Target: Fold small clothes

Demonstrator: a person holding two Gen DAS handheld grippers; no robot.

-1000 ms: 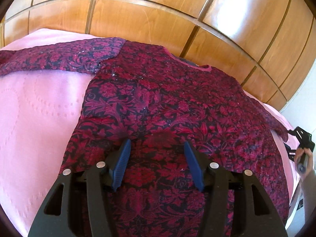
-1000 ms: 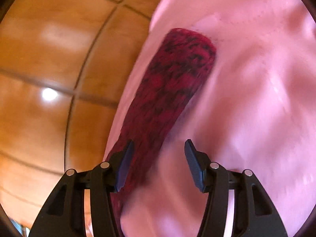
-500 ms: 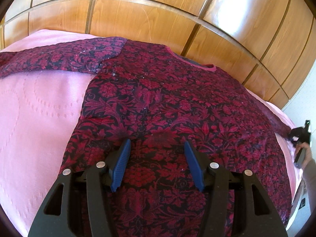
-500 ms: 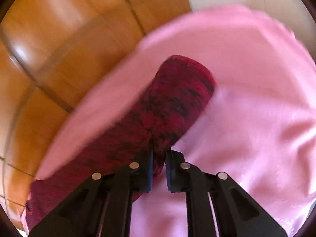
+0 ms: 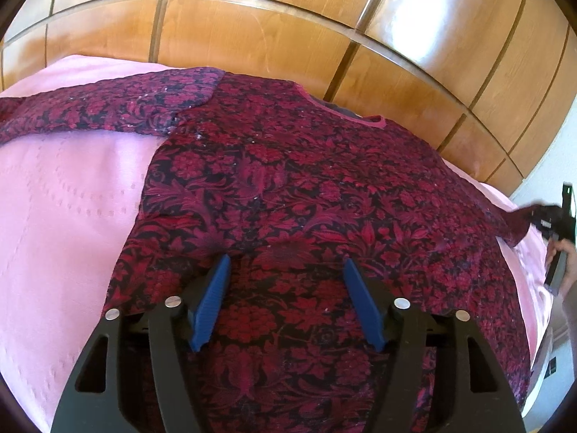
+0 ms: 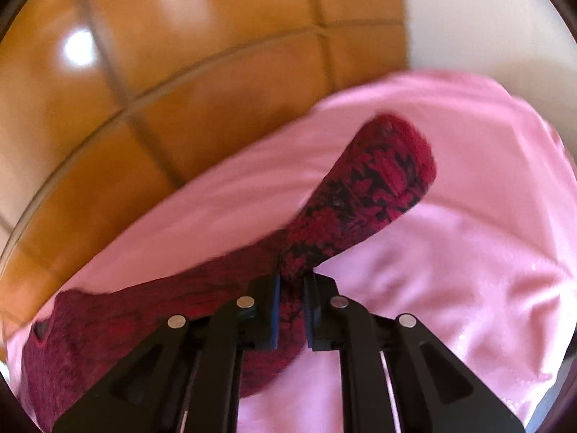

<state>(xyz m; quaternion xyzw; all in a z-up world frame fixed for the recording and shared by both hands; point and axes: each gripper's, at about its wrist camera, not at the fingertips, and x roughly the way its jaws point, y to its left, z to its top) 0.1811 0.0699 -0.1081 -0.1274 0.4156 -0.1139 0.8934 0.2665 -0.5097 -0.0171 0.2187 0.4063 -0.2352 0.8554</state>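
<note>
Presently noted, by item:
Garment: long-sleeved top [image 5: 306, 187], woven or brocade-like cloth, dark ground with a red floral pattern, pink-edged round neckline at 12 o'clock; it lies flat on the bed, body spread from centre to 5 o'clock in the left wrist view.
Left sleeve [image 5: 108, 108]: stretched flat toward 9 o'clock.
Right sleeve [image 6: 375, 184]: tubular, cuff rounded, lifted off the bedspread toward 1 o'clock in the right wrist view; picture blurred.
Bedspread [image 5: 65, 198]: pink, smooth, with stitched dotted lines.
Headboard [image 5: 270, 32]: glossy wooden panels with grooved joints, from 9 to 2 o'clock behind the bed.
Wall [image 6: 468, 14]: pale, at 1 o'clock.
Left gripper [image 5: 288, 306]: blue ribbed fingers released, just widening, over the top's lower body, nothing pinched between them.
Right gripper [image 6: 291, 310]: fingers clenched on the right sleeve.
Hand [image 5: 566, 263]: at 3 o'clock, bearing the right gripper.
</note>
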